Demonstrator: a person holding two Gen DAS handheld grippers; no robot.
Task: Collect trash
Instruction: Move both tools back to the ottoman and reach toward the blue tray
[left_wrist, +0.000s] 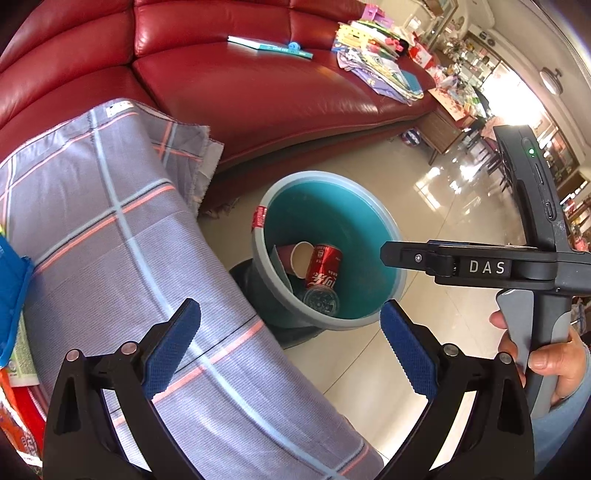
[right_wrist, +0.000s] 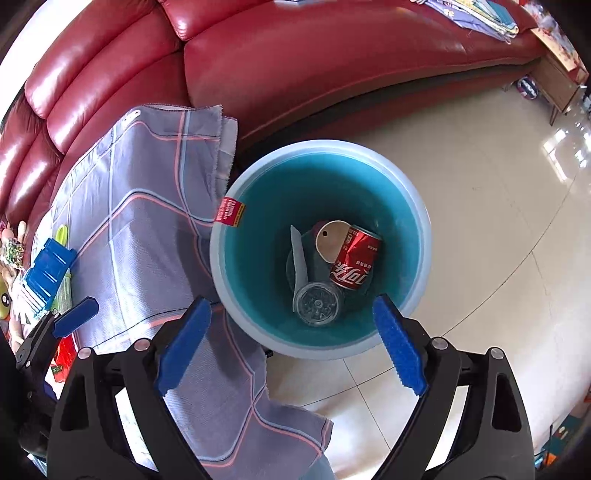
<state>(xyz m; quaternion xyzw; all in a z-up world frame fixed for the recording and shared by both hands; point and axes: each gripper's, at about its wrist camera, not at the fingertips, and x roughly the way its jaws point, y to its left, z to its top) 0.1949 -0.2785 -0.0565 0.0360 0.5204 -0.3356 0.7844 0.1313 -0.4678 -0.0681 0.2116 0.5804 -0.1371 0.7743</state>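
A teal bin (right_wrist: 391, 206) with a grey rim stands on the tiled floor beside the cloth-covered table; it also shows in the left wrist view (left_wrist: 369, 236). Inside lie a red cola can (right_wrist: 354, 262), a paper cup (right_wrist: 330, 242), a clear plastic bottle (right_wrist: 317, 301) and a white scrap (right_wrist: 301, 258). My right gripper (right_wrist: 291, 343) is open and empty, right above the bin's near rim. My left gripper (left_wrist: 291, 343) is open and empty, over the table edge next to the bin. The right gripper's body (left_wrist: 487, 266) shows from the side in the left wrist view.
A plaid grey cloth (right_wrist: 147, 229) covers the table on the left. Blue and green packets (right_wrist: 48, 273) lie at its left end. A red leather sofa (right_wrist: 295, 66) stands behind, with a book (left_wrist: 269, 46) and piled papers (left_wrist: 373, 62). Glossy floor tiles (right_wrist: 498, 229) spread right.
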